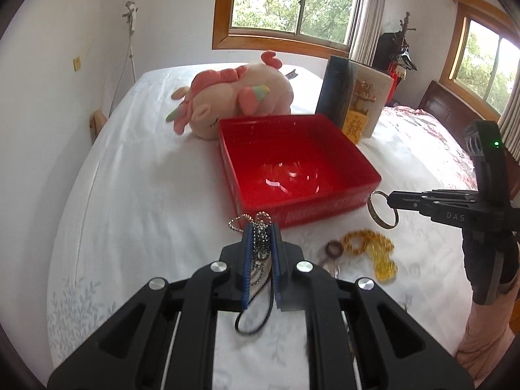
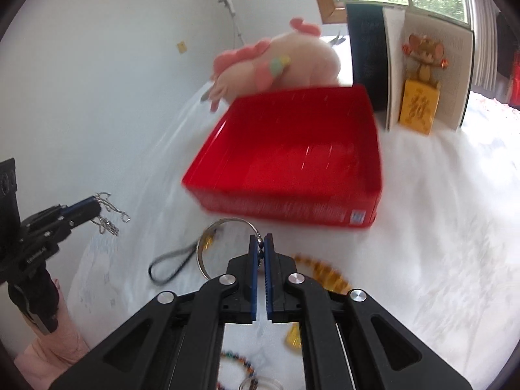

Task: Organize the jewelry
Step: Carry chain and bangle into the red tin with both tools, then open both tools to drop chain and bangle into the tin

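A red plastic box (image 1: 292, 165) sits open on the white bed; it also shows in the right wrist view (image 2: 292, 162). My left gripper (image 1: 261, 227) is shut on a silver chain necklace (image 1: 260, 237), just in front of the box's near wall; the right wrist view shows it (image 2: 94, 206) with the chain (image 2: 109, 217) dangling. My right gripper (image 2: 261, 239) is shut on a metal bangle (image 2: 214, 243) and holds it above the sheet near the box's front; in the left wrist view the bangle (image 1: 382, 209) hangs from it (image 1: 391, 200). An amber bead bracelet (image 1: 370, 243) lies on the sheet.
A pink plush unicorn (image 1: 234, 97) lies behind the box. An open book with a gold ornament (image 1: 354, 100) stands at the back right. A black cord loop (image 2: 169, 265), a small brown ring (image 1: 334, 248) and coloured beads (image 2: 240, 362) lie on the sheet.
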Motion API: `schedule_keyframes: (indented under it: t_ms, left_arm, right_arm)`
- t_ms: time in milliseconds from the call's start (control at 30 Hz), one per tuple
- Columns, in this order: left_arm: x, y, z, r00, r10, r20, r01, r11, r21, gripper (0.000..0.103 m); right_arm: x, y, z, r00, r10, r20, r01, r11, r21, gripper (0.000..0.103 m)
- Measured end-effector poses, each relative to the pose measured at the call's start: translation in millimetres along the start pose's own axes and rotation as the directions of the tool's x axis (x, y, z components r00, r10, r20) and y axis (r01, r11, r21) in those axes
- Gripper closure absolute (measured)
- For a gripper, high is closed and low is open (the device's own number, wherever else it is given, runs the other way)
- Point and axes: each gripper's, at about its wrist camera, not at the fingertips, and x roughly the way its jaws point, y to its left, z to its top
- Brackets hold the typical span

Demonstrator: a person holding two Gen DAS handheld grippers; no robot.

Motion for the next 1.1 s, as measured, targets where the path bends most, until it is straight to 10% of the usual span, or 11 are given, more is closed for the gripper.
schedule_keyframes:
  t_ms: [300, 633, 1100]
  left_arm:
    - [68.3, -17.5, 66.1, 0.999, -0.026, 0.027, 0.026, 0.999, -0.021, 0.094]
    - [172.9, -15.2, 68.2, 0.990, -0.028, -0.141, 0.019, 0.998, -0.064, 0.094]
    - [176.5, -12.3, 61.7, 0.985, -0.041, -0.170, 0.033, 0.998, -0.052, 0.084]
  right_arm:
    - [52.9, -37.0, 61.9, 0.997, -0.082, -0.015, 0.083, 0.993, 0.089, 0.100]
    - [129.8, -52.3, 74.0, 0.980, -0.144, -0.138, 0.155, 0.985, 0.071, 0.100]
    - [130.6, -54.6, 68.9, 0.983, -0.131, -0.126, 0.141, 0.987, 0.071, 0.093]
